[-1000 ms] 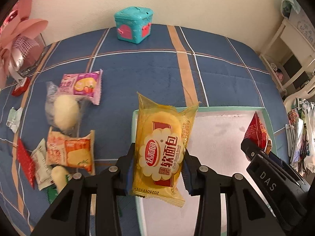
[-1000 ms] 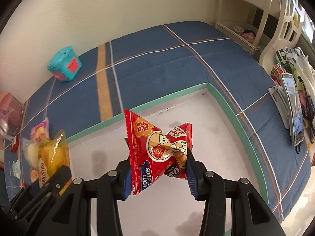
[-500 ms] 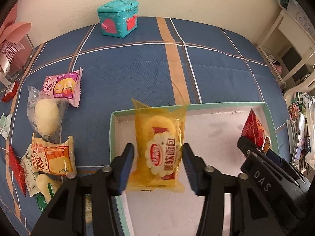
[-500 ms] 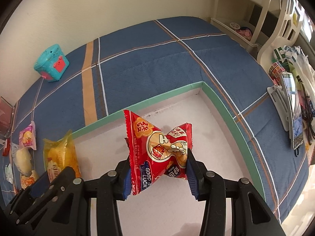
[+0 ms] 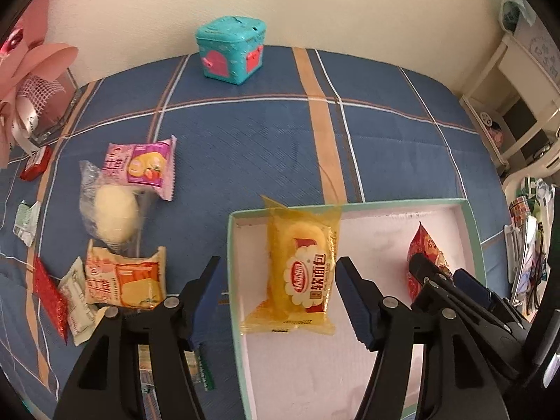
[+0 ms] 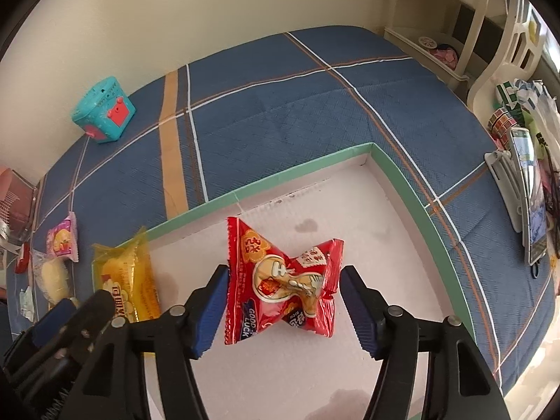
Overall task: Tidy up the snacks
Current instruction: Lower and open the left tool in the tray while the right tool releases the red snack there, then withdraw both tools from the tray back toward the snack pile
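Observation:
A yellow bread packet lies in the left end of the green-rimmed white tray. My left gripper is open around it, fingers apart from it. The packet also shows in the right wrist view. A red snack packet lies on the tray floor. My right gripper is open with its fingers on either side of it. The red packet shows in the left wrist view behind the right gripper. Several loose snacks lie left of the tray: a pink packet, a white bun, an orange packet.
A teal toy box stands at the back of the blue plaid cloth. A pink ribbon bouquet is at the far left. A phone on a stand and white shelves are to the right.
Both grippers have opened. The yellow bread packet and the red packet have dropped from the jaws onto the tray floor.

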Demonstrator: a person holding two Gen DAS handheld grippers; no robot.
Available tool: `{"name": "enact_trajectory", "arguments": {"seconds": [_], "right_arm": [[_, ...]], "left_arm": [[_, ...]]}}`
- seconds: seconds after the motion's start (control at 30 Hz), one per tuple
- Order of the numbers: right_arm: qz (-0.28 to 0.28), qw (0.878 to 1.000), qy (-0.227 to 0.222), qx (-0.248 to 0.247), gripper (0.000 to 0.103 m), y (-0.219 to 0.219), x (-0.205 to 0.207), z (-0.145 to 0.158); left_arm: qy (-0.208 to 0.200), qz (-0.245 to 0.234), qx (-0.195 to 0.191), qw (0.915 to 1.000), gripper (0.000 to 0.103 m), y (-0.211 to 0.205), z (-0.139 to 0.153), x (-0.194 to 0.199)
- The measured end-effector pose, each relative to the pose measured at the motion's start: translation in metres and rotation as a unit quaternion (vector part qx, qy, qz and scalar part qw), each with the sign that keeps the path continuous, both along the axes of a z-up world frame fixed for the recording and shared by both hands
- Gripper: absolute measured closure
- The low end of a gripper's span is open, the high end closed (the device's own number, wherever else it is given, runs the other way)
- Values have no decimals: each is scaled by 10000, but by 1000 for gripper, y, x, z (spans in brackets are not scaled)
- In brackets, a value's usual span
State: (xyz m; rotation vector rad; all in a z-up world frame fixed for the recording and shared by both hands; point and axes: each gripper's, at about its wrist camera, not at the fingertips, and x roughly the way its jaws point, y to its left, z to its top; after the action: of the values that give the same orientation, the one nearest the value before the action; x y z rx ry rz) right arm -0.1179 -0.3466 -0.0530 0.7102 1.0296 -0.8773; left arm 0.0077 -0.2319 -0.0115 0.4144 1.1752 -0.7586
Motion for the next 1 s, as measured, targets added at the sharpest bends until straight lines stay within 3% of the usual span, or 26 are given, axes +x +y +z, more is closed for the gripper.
{"name": "enact_trajectory", "arguments": {"seconds": [0.1, 0.23, 0.4, 0.53, 0.67, 0.8, 1.0], "right_arm": [[6, 10000, -34, -3, 35, 1, 0, 3], [49, 10000, -49, -3, 32, 1, 1, 6], [166, 9998, -55, -6, 27, 5, 5, 9], [278, 9996, -75, -20, 23, 9, 10, 10], [398, 9992, -69, -76, 22, 14, 16, 12], [456, 9988, -123, -104, 0, 16, 18, 12], [518, 9984, -188, -160, 0, 20, 18, 16]], "left_arm": [[-73, 133, -20, 9999, 37, 3, 6, 6], [-280, 442, 38, 9986, 24, 11, 9, 18], [-454, 848, 216, 9951, 23, 23, 3, 36], [-611, 1094, 341, 9915, 12, 33, -2, 45], [-664, 1243, 418, 9891, 9, 41, -5, 49], [-700, 1384, 425, 9870, 7, 48, -7, 54], [-917, 1298, 500, 9860, 3, 52, -7, 54]]}}
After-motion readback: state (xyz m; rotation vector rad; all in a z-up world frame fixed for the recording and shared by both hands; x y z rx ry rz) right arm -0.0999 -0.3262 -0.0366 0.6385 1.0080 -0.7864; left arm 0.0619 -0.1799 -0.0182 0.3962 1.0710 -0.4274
